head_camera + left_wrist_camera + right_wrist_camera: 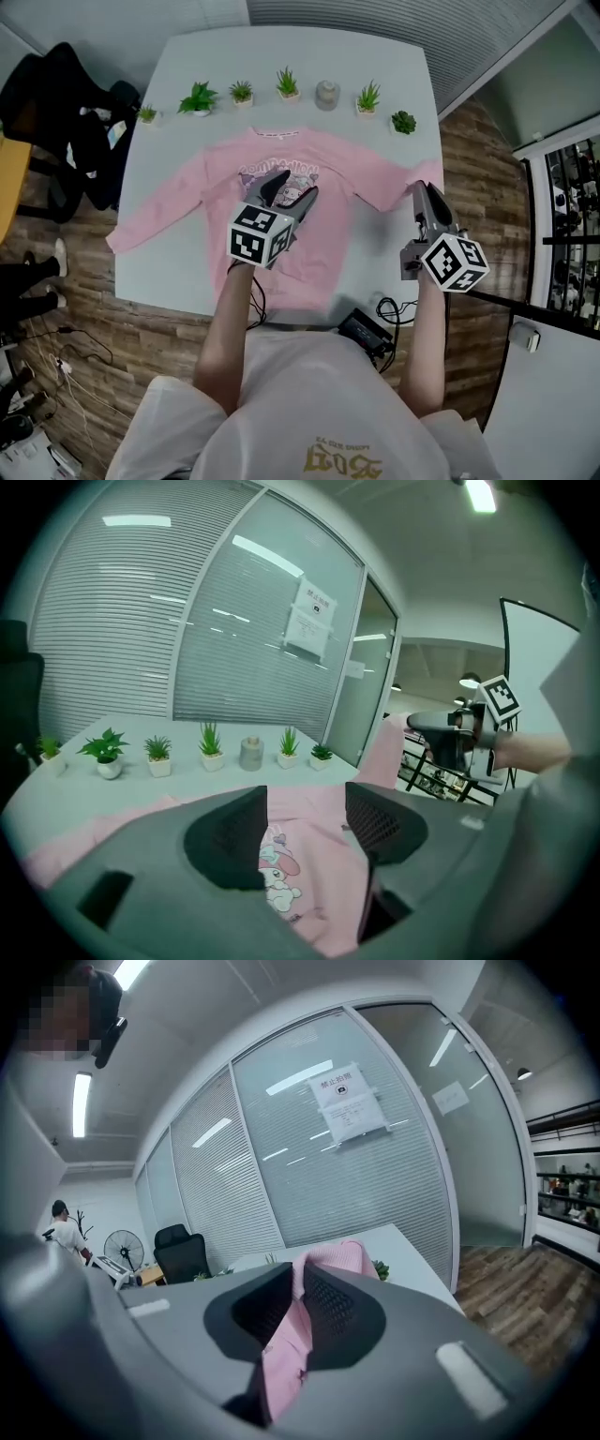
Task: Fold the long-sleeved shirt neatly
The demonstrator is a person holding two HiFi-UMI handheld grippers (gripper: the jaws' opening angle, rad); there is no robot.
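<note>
A pink long-sleeved shirt [211, 187] lies front up on the pale table [178, 281], with a cartoon print on its chest [278, 876]. My left gripper [292, 194] hovers over the middle of the chest. Its jaws are open and nothing is between them [305, 832]. My right gripper [422, 190] is at the table's right edge, shut on the cuff of the shirt's right sleeve [398, 176]. In the right gripper view the pink cuff [335, 1258] sticks up from between the closed pads [298, 1302]. The shirt's left sleeve [141, 230] stretches out flat toward the left edge.
Several small potted plants [198, 98] and a grey jar [326, 93] line the table's far edge. A black chair with bags [66, 122] stands at the left. A black power brick [366, 330] and cables hang at the near edge. A glass wall with blinds [187, 621] lies beyond.
</note>
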